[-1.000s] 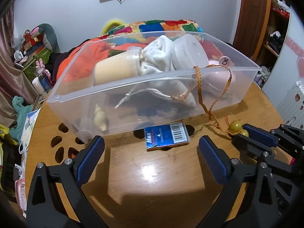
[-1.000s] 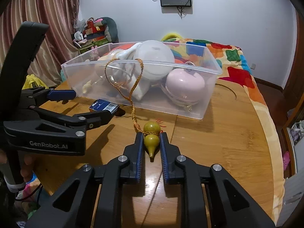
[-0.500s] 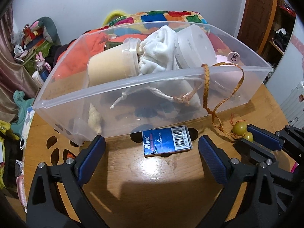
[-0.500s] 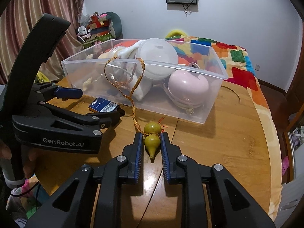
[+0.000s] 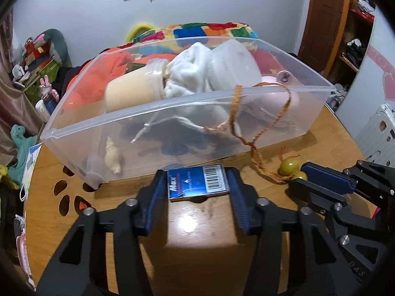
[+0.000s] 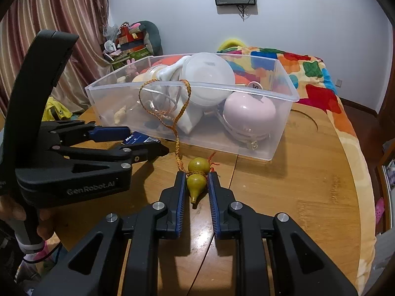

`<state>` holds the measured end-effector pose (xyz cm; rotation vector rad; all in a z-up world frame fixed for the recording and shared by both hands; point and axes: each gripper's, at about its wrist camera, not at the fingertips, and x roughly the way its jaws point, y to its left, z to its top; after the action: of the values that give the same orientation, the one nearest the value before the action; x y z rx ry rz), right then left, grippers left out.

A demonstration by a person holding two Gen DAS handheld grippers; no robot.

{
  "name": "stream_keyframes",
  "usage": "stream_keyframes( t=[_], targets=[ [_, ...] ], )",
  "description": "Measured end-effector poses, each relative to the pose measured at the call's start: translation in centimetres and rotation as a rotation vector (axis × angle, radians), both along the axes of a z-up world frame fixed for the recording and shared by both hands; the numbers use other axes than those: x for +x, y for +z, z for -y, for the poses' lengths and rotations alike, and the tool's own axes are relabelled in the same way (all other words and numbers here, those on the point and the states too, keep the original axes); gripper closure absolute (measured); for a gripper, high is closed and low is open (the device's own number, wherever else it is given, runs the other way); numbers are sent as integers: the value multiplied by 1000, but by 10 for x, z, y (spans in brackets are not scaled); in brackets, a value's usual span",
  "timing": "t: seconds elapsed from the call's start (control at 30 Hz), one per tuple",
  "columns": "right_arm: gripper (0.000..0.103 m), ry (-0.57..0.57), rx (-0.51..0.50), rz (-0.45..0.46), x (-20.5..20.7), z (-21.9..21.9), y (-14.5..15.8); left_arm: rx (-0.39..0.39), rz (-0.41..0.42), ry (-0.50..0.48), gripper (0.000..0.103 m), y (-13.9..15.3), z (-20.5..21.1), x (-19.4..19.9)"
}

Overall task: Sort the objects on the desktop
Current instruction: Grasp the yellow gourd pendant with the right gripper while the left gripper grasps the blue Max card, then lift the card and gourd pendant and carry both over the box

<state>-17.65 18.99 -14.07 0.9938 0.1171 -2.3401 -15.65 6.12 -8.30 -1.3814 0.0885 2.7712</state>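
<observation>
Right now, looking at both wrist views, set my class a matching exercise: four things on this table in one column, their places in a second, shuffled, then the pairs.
Things:
1. blue box
2. green gourd
3. pink round case
4. braided cord

Places:
A. inside the clear bin
B. draped over the bin's front wall
C. between the left gripper pads
D. between the right gripper pads

Pairs: 1-C, 2-D, 3-A, 4-B

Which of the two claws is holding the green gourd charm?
The right claw: its pads pinch the gourd charm on the table. The left claw is closing around the blue box beside the clear bin.
</observation>
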Motion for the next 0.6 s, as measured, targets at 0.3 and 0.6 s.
stream_keyframes(
  t=[0.3, 0.6],
  targets=[
    [87, -9, -19, -16, 6, 0, 12, 11, -14, -26, 55, 1, 1, 9],
    [89, -14, -17, -47, 15, 0, 30, 61, -97, -39, 55, 28, 9, 31]
  ],
)
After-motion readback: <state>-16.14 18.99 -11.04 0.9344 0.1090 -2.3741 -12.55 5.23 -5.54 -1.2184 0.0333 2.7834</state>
